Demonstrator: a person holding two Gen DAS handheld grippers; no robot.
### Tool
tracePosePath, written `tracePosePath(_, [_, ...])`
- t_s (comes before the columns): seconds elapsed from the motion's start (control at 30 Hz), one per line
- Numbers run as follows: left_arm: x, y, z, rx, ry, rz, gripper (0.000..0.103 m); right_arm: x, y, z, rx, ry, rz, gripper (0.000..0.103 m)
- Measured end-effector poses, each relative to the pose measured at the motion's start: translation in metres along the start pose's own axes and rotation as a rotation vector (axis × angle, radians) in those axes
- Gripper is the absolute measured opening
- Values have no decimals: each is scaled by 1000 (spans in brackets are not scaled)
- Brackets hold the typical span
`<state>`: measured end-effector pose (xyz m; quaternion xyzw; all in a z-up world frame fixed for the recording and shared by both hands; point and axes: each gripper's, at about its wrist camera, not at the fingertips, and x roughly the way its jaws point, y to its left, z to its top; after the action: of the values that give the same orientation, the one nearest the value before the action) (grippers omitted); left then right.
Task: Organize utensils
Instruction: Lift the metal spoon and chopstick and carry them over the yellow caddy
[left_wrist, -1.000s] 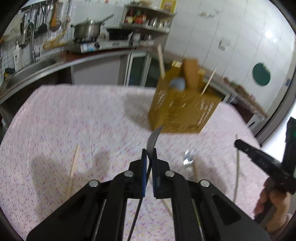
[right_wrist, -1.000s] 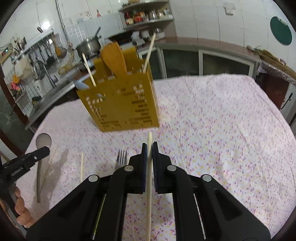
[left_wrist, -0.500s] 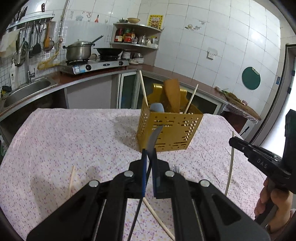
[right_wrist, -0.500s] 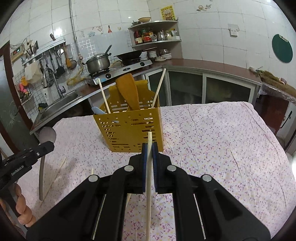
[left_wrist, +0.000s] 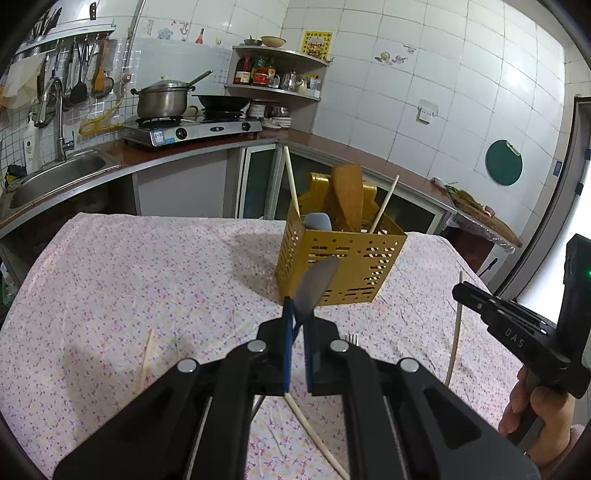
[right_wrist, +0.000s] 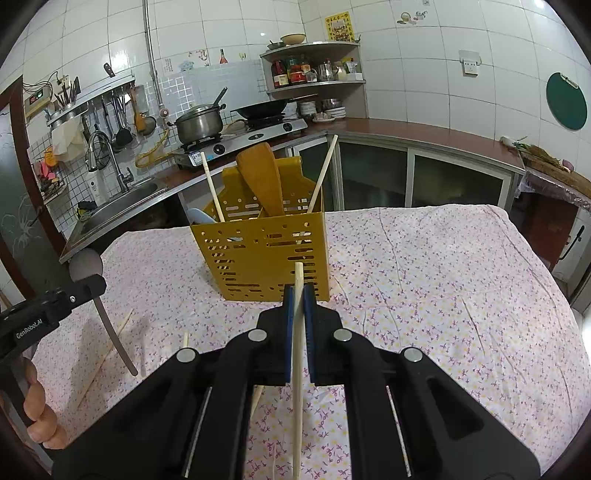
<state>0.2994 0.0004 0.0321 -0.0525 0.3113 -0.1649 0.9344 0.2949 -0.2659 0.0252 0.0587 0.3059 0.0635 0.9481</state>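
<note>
A yellow perforated utensil holder (left_wrist: 343, 266) (right_wrist: 266, 254) stands on the flowered tablecloth, holding a wooden spatula (right_wrist: 264, 181), two chopsticks and a pale blue spoon. My left gripper (left_wrist: 298, 317) is shut on a metal spoon (left_wrist: 316, 282), held above the table short of the holder. My right gripper (right_wrist: 298, 295) is shut on a wooden chopstick (right_wrist: 298, 354), held upright in front of the holder. The right gripper also shows at the right of the left wrist view (left_wrist: 458, 291). The left gripper shows at the left of the right wrist view (right_wrist: 96, 286).
Loose chopsticks (left_wrist: 147, 354) (left_wrist: 314, 432) and a fork (left_wrist: 351, 338) lie on the tablecloth (right_wrist: 443, 295) near me. Behind the table are a counter with a sink (left_wrist: 55, 177), a stove with a pot (left_wrist: 164, 99) and a corner shelf.
Both grippers have risen and levelled out with their utensils. The holder now sits lower and straight ahead in both views. Grips are unchanged.
</note>
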Motion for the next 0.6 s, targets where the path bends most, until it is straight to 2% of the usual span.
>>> tracePosePath(0.27, [0,-6,15,9,-19,-13,6,-3,0,7,-9,-25,-3,7])
tracePosePath(0.6, [1,-26,72,33,-103,-51,6,-13,3,69,-43,-114,15,7])
